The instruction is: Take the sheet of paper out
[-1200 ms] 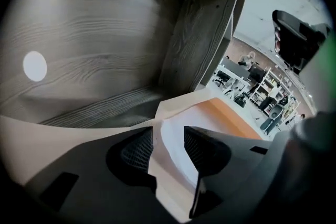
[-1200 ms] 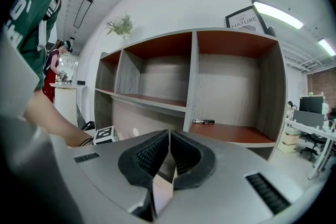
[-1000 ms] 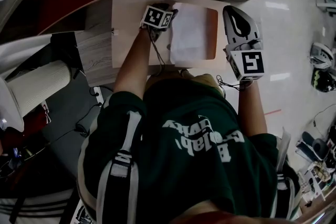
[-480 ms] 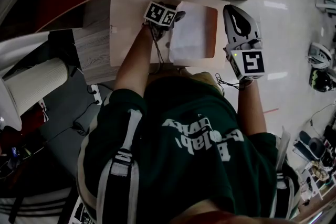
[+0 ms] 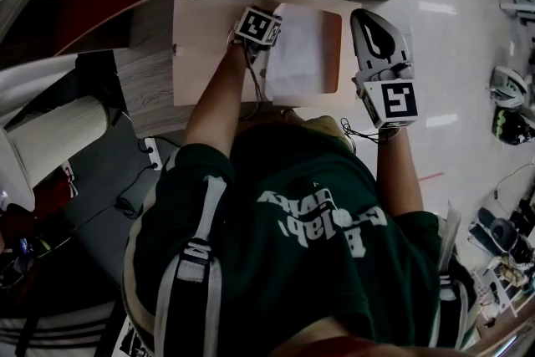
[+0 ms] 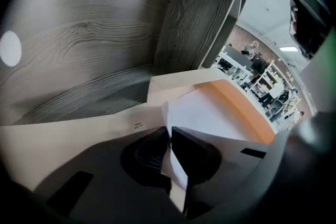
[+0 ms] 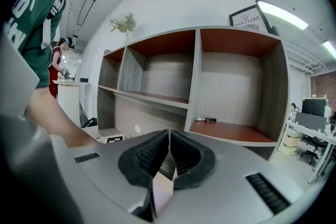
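Presently the left claw is being closed on the left edge of the sheet of paper. The white margin is seen between the two dark pads, with hardly any gap left. The right claw is clamped shut on a thin tan strip, judged to be the edge of the envelope. The envelope lies flat on the worktop, and the sheet is exposed in its opened part.

For the step to be done well, the closing should be finished before any pull is made. The sheet should then be drawn out flat, in its own plane and away from the right claw, so that it is neither creased nor torn. The envelope should be held fast throughout.

Compared with the head view of a second earlier, the left claw is found slightly nearer the sheet's edge. The right claw is found unmoved.
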A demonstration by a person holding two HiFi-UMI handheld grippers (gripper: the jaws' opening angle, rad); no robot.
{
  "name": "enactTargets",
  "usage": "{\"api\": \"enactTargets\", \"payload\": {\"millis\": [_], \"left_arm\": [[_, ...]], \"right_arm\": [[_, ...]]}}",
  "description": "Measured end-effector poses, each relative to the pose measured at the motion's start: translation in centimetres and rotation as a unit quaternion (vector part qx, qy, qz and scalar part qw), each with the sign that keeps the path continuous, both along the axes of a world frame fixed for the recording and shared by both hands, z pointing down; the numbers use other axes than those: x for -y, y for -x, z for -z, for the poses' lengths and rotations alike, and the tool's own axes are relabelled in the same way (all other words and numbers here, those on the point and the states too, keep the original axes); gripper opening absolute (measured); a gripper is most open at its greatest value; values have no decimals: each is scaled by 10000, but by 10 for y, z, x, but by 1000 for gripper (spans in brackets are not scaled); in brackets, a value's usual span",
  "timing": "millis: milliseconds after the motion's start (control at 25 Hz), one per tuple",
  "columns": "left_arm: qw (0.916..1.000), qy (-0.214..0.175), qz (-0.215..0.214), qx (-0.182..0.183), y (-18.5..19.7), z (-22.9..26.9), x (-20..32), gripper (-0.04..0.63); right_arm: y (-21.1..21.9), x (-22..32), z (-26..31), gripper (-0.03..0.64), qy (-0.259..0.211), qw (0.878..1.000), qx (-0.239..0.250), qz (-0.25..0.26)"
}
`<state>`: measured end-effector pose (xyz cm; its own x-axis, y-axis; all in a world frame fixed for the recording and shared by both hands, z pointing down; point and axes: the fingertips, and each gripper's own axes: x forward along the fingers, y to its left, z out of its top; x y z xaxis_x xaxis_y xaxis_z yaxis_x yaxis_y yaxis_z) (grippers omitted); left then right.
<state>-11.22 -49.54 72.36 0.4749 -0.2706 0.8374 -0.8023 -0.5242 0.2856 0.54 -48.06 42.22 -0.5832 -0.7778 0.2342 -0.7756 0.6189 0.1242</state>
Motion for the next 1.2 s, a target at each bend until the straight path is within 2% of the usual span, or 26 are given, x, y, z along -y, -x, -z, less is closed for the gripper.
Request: {"api": "enactTargets", "payload": {"millis": [40,400,560,720,960,1200], "left_arm": [[9999,-38,84,74,2,-1,2,23],[9992,30,346,-214,-1,5,2,18],[9980,-23,639,-27,9,8,-3,18],[9943,-253,1021,148,24,20,-9,18],[9868,-646,1337,645,50,45,-23,18],[9769,-966,1710,848,68,72,-39,18]], "right_arm": [[-1,0,0,37,13,10000,-7,-1],[-7,1,3,37,-34,10000,66,-33],[-11,-1,3,37,-86,9999,102,-17],[-12,-4,9,37,-124,9997,201,14],[-9,-11,23,37,-294,9986,388,229],[-6,-21,29,37,-329,9968,560,463]]}}
